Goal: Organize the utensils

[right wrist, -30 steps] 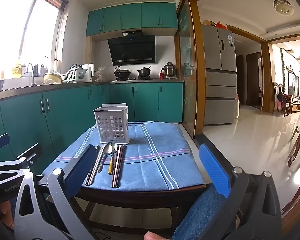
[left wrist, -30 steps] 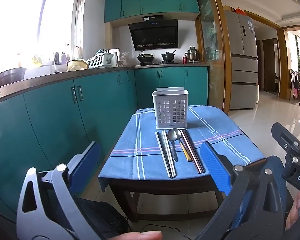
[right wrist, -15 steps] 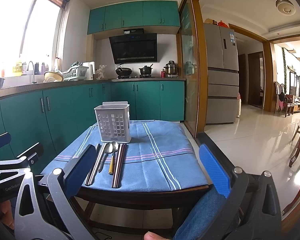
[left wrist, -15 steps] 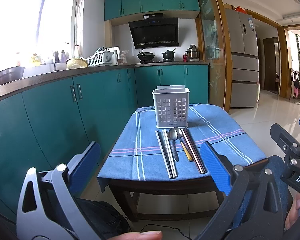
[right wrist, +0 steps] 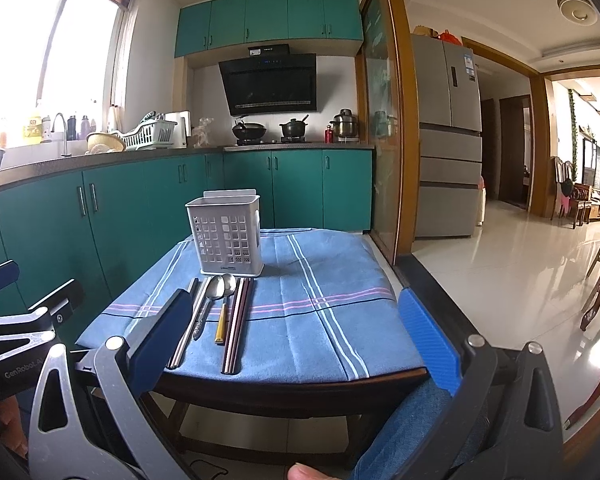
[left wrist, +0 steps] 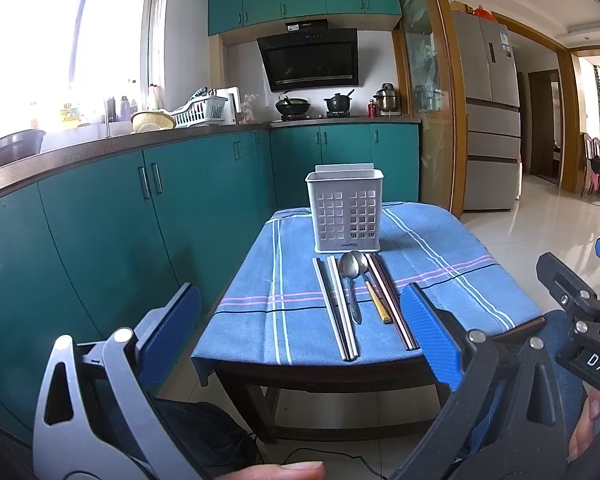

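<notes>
A white perforated utensil holder (left wrist: 345, 210) (right wrist: 227, 235) stands upright on a small table covered by a blue striped cloth (left wrist: 284, 304) (right wrist: 312, 320). In front of it lie silver chopsticks (left wrist: 337, 307) (right wrist: 186, 328), a metal spoon (left wrist: 350, 280) (right wrist: 210, 300), a second spoon with a yellow handle (left wrist: 376, 300) (right wrist: 221, 326) and dark reddish chopsticks (left wrist: 392, 300) (right wrist: 238, 320). My left gripper (left wrist: 300, 336) hangs open short of the table's near edge, holding nothing. My right gripper (right wrist: 300, 340) is open too, just before the same edge.
Teal cabinets (left wrist: 100, 220) under a dark counter run along the left, close to the table. A stove with pots (left wrist: 312, 108) sits at the back, a grey fridge (left wrist: 488, 120) to the right. Tiled floor (right wrist: 520, 280) opens on the right. A person's knee in jeans (right wrist: 404, 432) is below.
Both grippers have drifted slightly forward toward the table; the holder and utensils appear a little larger. Nothing on the table has moved.
</notes>
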Demonstrator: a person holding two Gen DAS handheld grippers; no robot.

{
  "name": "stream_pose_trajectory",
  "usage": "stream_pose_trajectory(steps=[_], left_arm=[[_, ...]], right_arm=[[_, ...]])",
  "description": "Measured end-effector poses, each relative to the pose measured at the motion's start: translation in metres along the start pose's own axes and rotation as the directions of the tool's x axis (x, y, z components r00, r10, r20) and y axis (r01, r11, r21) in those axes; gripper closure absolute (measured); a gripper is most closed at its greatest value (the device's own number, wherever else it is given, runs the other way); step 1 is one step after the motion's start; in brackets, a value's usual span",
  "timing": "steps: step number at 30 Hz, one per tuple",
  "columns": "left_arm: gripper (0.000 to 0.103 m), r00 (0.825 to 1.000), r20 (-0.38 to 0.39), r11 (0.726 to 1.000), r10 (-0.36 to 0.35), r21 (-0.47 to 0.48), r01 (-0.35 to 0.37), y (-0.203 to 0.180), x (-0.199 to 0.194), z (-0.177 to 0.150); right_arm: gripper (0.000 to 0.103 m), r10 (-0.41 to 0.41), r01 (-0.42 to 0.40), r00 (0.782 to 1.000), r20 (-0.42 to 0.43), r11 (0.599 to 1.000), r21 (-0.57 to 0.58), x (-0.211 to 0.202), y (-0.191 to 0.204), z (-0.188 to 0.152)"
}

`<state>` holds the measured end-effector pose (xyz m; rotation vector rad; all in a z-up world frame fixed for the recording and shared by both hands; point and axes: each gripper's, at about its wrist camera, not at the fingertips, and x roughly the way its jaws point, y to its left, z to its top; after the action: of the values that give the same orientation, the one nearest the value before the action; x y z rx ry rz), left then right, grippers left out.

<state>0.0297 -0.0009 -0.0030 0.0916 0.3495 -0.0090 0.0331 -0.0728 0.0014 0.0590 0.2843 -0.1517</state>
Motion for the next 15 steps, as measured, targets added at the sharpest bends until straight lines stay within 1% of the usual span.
stream_pose_trajectory(steps=[15], left_arm=[[0.004,1.000,-0.023,1.000,-0.005,0.006,0.005,-0.003,0.012,-0.003]], right_arm=[[0.003,0.002,-0.002,1.000,-0.020,1.000,0.000,0.009,0.000,0.001]])
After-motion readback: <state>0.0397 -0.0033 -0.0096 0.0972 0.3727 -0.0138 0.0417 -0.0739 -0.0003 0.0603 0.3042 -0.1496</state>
